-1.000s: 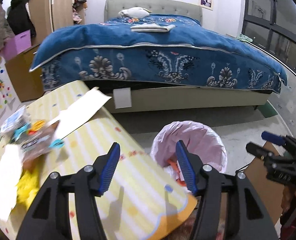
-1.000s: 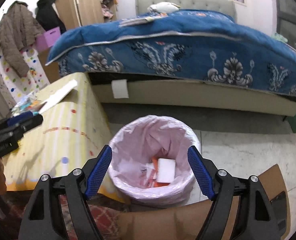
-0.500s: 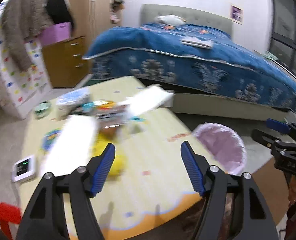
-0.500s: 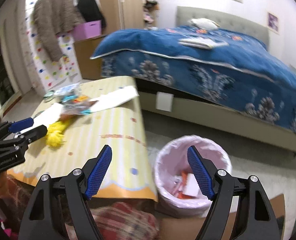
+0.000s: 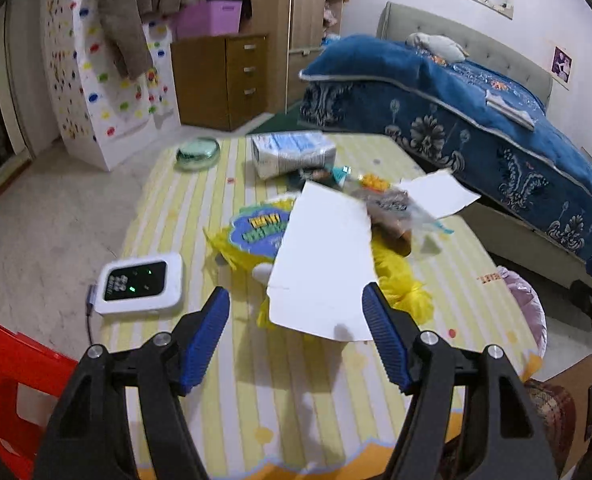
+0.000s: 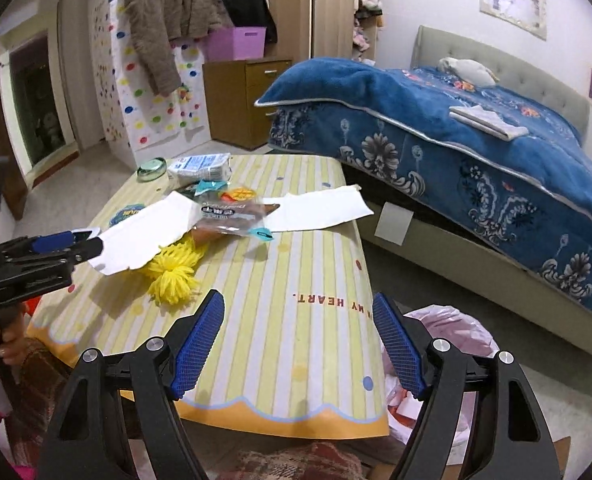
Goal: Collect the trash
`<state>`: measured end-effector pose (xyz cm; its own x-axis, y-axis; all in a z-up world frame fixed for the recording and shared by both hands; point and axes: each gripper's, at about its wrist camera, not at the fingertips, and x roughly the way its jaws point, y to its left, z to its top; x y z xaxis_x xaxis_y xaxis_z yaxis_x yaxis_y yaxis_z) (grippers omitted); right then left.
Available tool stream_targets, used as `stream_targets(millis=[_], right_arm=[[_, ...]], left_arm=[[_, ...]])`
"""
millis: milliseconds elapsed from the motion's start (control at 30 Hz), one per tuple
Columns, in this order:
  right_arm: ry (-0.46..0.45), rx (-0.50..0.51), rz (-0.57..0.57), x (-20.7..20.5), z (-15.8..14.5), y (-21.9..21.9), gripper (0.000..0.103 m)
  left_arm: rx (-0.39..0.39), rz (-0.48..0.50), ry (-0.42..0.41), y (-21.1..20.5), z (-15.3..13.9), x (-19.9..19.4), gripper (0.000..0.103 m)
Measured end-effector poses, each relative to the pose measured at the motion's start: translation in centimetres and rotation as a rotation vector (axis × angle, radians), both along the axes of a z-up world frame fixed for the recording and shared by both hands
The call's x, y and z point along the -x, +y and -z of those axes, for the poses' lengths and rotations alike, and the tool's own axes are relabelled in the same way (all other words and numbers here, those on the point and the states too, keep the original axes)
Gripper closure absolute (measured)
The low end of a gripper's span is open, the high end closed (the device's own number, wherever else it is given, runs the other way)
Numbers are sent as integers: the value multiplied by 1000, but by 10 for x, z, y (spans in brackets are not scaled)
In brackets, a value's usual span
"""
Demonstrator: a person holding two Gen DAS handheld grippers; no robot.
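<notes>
Your left gripper [image 5: 296,316] is spread wide and holds nothing; the white card [image 5: 322,264] lies on the tabletop [image 5: 296,408] just ahead, between the fingers [image 5: 206,336], its near edge lifted over the yellow pom-pom [image 5: 400,292]. Your right gripper [image 6: 298,340] is equally wide and empty, with the pink-lined bin [image 6: 452,332] just right of it. Close carelessly and you risk dragging the pom-pom along, or sliding the flat card toward the white device [image 5: 140,282] left of the fingers instead of pinching it.
</notes>
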<state>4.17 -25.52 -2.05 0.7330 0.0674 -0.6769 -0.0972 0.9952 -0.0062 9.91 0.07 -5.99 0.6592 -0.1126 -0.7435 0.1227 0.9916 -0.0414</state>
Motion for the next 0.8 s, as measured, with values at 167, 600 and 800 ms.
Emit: stream_targets(millis=[167, 600, 800], right_arm=[[19, 4, 21, -2, 4, -6, 28], [39, -1, 21, -1, 12, -9, 28], [40, -1, 6, 0, 10, -6, 28]], left_arm=[[-46, 22, 36, -8, 22, -3, 36], [-122, 49, -7, -16, 17, 9, 82], [-36, 55, -47, -4, -11, 25, 96]])
